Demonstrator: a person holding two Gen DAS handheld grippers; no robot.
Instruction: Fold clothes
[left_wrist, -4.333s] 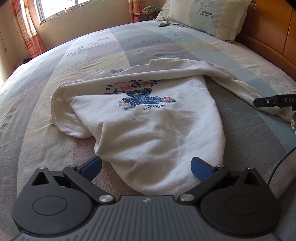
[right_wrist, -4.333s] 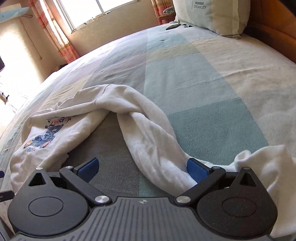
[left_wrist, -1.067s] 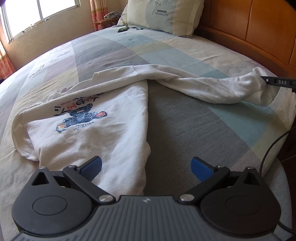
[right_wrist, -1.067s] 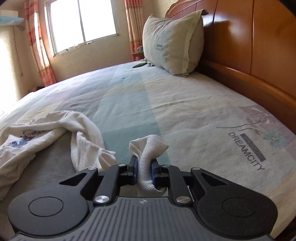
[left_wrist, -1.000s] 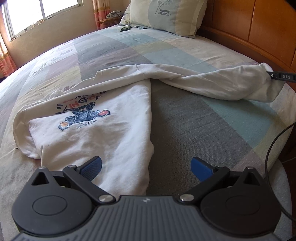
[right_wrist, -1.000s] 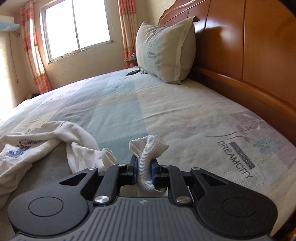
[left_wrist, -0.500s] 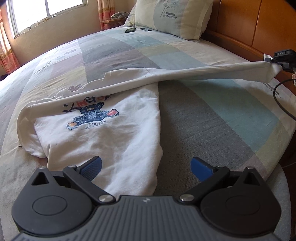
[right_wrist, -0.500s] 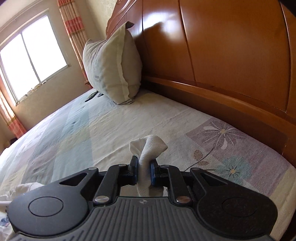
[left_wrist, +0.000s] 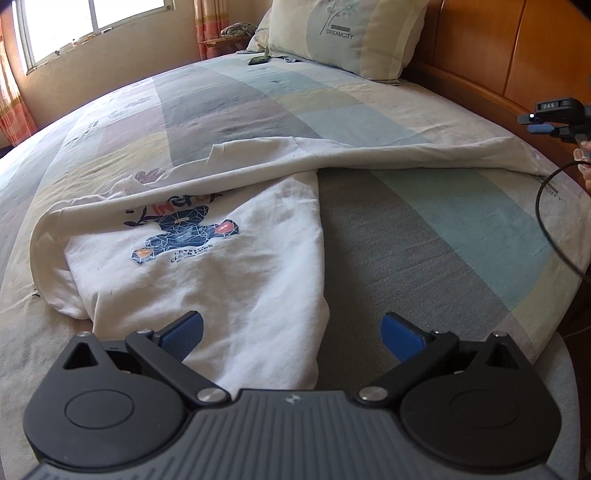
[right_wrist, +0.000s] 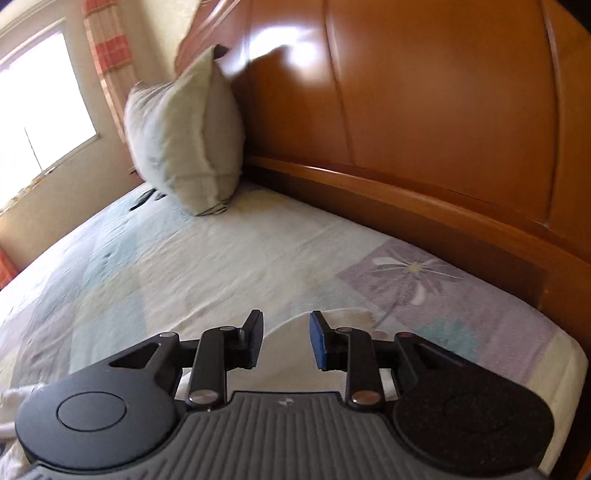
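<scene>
My right gripper (right_wrist: 284, 339) is opening, sleeve cuff (right_wrist: 291, 332) loose between its pads; headboard (right_wrist: 424, 147) and pillow (right_wrist: 181, 147) ahead. My left gripper (left_wrist: 291, 332) gapes wide over the sweatshirt (left_wrist: 221, 273), gripping nothing.

Home bedroom. Big bed (left_wrist: 388, 110) w/ patchwork-print sheet, pillow (left_wrist: 340, 33) marked DREAMCITY propped vs glossy wooden headboard (right_wrist: 424, 110). Window (left_wrist: 74, 18) w/ orange-checked curtains (right_wrist: 107, 55) on far wall, small wooden shelf (left_wrist: 221, 42) in corner beside it. White printed sweatshirt (left_wrist: 207, 266) spread on bed.
</scene>
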